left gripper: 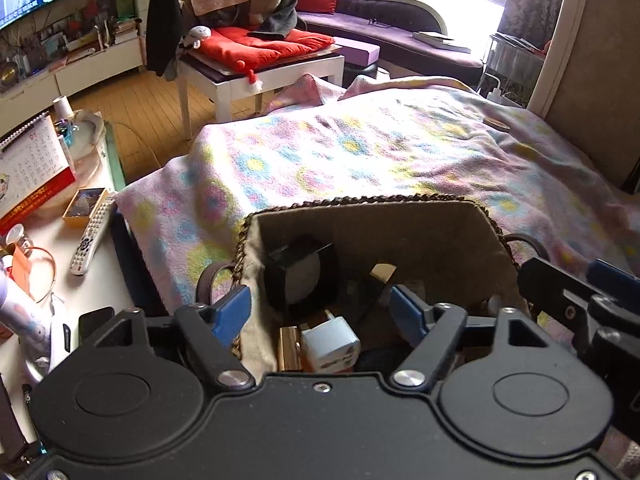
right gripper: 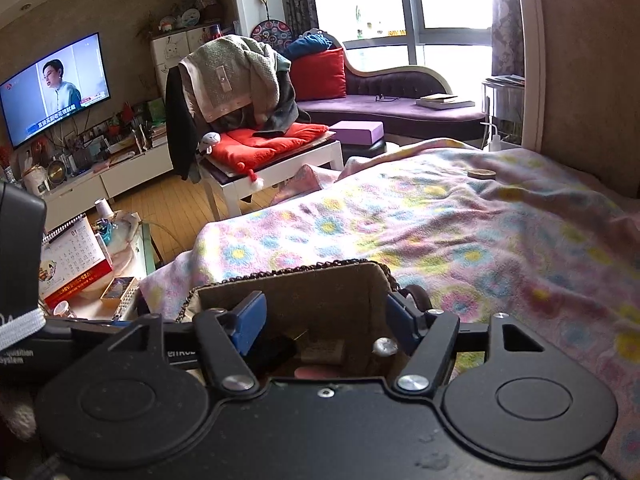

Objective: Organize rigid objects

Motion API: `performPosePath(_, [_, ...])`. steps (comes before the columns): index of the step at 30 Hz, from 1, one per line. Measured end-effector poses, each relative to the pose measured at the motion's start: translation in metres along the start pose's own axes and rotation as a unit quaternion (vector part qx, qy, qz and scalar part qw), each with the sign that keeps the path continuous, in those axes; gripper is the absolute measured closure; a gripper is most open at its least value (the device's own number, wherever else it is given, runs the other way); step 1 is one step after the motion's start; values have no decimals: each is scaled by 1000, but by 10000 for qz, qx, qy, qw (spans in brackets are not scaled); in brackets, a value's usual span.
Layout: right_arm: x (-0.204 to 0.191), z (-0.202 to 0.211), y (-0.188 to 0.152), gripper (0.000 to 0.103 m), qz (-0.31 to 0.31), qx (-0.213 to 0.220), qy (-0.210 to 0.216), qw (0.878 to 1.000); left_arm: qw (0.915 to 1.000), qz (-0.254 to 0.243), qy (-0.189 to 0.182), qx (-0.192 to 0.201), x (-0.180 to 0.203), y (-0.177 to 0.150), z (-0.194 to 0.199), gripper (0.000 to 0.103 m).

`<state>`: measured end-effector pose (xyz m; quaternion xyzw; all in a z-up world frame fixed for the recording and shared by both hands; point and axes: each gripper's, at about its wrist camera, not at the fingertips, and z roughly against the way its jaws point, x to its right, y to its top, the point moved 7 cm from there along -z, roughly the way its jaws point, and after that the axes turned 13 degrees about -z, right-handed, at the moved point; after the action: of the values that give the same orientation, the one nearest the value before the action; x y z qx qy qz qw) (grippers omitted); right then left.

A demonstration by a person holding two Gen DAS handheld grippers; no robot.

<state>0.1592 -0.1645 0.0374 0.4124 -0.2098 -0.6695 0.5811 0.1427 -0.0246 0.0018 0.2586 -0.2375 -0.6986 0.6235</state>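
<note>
A fabric-lined basket (left gripper: 420,224) with a braided rim stands on the flowered blanket (left gripper: 360,152). In it lie a black square object with a round grey face (left gripper: 300,276), a white plug adapter (left gripper: 332,344) and a gold box (left gripper: 289,348). My left gripper (left gripper: 320,306) hangs open over the basket's near side, blue pads apart and touching nothing. My right gripper (right gripper: 326,320) is open over the same basket (right gripper: 320,280), above a beige box (right gripper: 323,351) and a small silver knob (right gripper: 385,346). Its black frame (left gripper: 580,300) also shows at the right of the left wrist view.
A small wooden disc (right gripper: 481,173) lies far back on the blanket. The side table (left gripper: 92,280) at left carries a desk calendar (left gripper: 32,164), a remote (left gripper: 90,240) and a small box (left gripper: 84,208). Beyond the bed stand a white chair (right gripper: 276,168) with red cushion and a purple sofa (right gripper: 400,108).
</note>
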Motion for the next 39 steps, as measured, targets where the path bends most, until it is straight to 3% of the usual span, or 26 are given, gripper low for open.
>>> performPosePath(8, [0,21,-7,10,162,180,-251,9994,9998,42,163,143,-4,-13,18,14])
performPosePath(14, [0,38,-13,2,269,301,-338,9986,9993,43,262,272,-7,-21,32,4])
performPosePath(39, [13,64,-40,1,252,196,-499,9982,9995,209,212,121,-12,-56,50,4])
